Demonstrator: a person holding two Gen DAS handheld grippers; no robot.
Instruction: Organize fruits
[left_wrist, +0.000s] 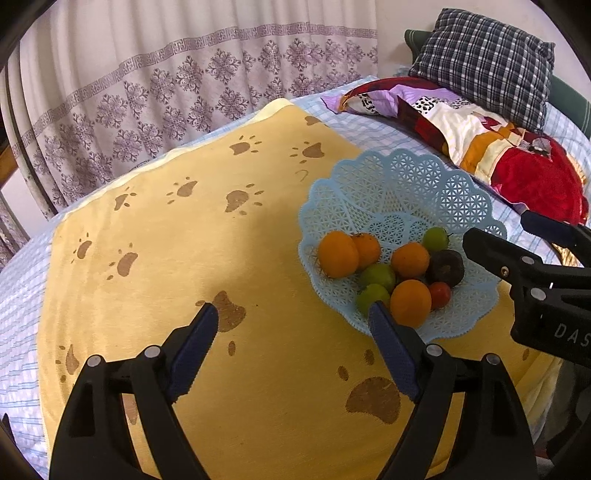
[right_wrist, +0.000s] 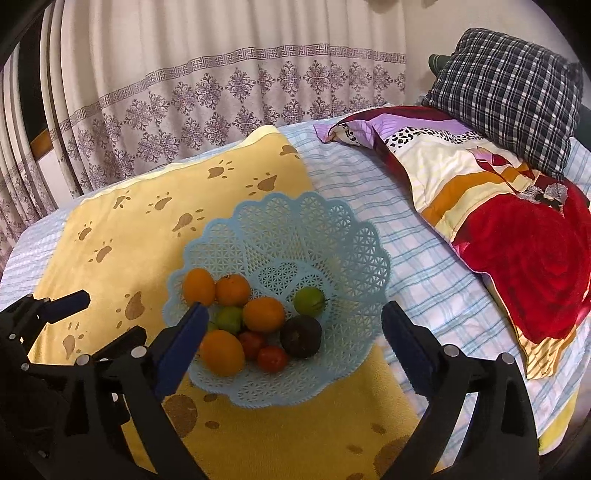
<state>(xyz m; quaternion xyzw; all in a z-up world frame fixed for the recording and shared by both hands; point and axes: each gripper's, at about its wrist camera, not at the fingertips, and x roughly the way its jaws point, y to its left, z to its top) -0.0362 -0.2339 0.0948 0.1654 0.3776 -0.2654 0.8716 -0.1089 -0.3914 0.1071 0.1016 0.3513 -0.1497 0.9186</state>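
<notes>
A light blue lattice basket (left_wrist: 410, 184) (right_wrist: 295, 221) sits on a yellow paw-print towel (left_wrist: 184, 240) (right_wrist: 122, 229). It holds several oranges (left_wrist: 338, 254) (right_wrist: 263, 314), green fruits (left_wrist: 435, 238) (right_wrist: 309, 301), a dark purple fruit (left_wrist: 445, 267) (right_wrist: 300, 336) and small red tomatoes (left_wrist: 440, 294) (right_wrist: 272, 358). My left gripper (left_wrist: 295, 317) is open and empty above the towel, left of the basket. My right gripper (right_wrist: 293, 317) is open and empty, hovering over the basket's near side; it also shows in the left wrist view (left_wrist: 495, 232).
The towel lies on a bed with a blue checked sheet (right_wrist: 406, 229). A colourful quilt (right_wrist: 498, 206) (left_wrist: 480, 136) and a plaid pillow (right_wrist: 506, 92) (left_wrist: 484, 62) lie at the right. A patterned curtain (left_wrist: 166, 92) (right_wrist: 221, 92) hangs behind.
</notes>
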